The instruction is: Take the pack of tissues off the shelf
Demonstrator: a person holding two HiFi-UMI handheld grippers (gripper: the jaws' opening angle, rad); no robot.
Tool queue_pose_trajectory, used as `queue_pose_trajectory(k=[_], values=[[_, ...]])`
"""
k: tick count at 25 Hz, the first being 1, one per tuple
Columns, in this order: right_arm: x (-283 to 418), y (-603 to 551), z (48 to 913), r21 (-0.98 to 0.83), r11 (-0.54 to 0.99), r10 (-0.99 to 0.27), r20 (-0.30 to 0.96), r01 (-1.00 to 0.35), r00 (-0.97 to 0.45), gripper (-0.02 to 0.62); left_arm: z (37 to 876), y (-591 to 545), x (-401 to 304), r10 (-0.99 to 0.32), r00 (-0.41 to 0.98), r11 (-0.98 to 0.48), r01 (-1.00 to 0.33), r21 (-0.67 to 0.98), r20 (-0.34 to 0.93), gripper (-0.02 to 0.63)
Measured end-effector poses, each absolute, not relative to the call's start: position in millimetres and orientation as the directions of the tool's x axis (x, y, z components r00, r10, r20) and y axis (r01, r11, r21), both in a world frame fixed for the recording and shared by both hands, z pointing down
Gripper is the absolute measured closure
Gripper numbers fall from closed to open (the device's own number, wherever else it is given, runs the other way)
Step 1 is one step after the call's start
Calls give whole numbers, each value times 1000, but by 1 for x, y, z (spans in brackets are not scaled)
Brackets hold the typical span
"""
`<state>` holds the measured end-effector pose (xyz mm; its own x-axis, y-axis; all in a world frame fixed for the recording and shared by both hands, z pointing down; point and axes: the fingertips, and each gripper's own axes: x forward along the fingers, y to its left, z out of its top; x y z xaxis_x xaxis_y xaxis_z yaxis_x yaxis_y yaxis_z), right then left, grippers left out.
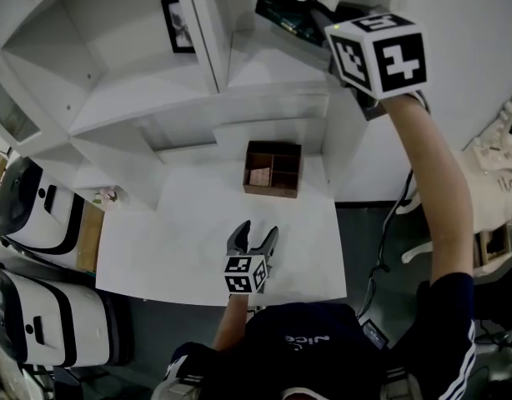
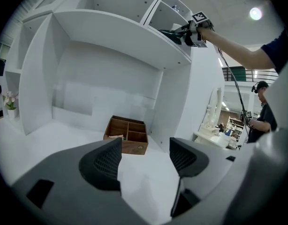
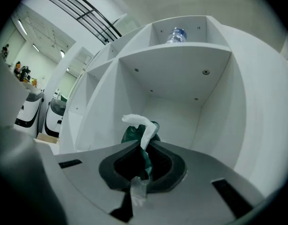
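Note:
The pack of tissues [image 1: 286, 12] is dark green with a white tissue [image 3: 141, 126] sticking out of its top. My right gripper [image 1: 313, 19] is raised to the upper right compartment of the white shelf unit [image 1: 198, 82] and is shut on the pack [image 3: 135, 136], whose wrapper is pinched between the jaws. From the left gripper view the pack [image 2: 170, 33] sits at the front edge of that compartment with the right gripper [image 2: 182, 33] on it. My left gripper [image 1: 253, 240] hovers open over the white table [image 1: 181, 240], nothing between its fingers [image 2: 102, 162].
A wooden divided box [image 1: 273, 169] stands on the table at the back. A framed picture [image 1: 178, 25] is in the left compartment, a clear bottle [image 3: 176, 34] on the shelf above. A small flower pot [image 1: 108, 194] sits at the table's left. White machines [image 1: 35, 215] stand left.

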<state>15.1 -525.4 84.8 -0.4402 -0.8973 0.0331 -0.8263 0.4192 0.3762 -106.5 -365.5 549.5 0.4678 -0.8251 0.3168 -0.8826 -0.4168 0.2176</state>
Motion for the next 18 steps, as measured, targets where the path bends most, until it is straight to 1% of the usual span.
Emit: queue_pose_trajectory(k=[3, 9, 18], values=[[18, -504, 82, 393, 424, -888, 2, -816, -460, 580, 550, -361, -108, -826, 465, -415, -884, 215, 319, 287], [17, -461, 88, 434, 454, -862, -8, -778, -507, 580, 544, -355, -111, -843, 446, -400, -893, 206, 300, 287], [37, -423, 110, 433, 458, -851, -39, -777, -523, 581, 540, -345, -106, -842, 452, -408, -891, 200, 294, 287]])
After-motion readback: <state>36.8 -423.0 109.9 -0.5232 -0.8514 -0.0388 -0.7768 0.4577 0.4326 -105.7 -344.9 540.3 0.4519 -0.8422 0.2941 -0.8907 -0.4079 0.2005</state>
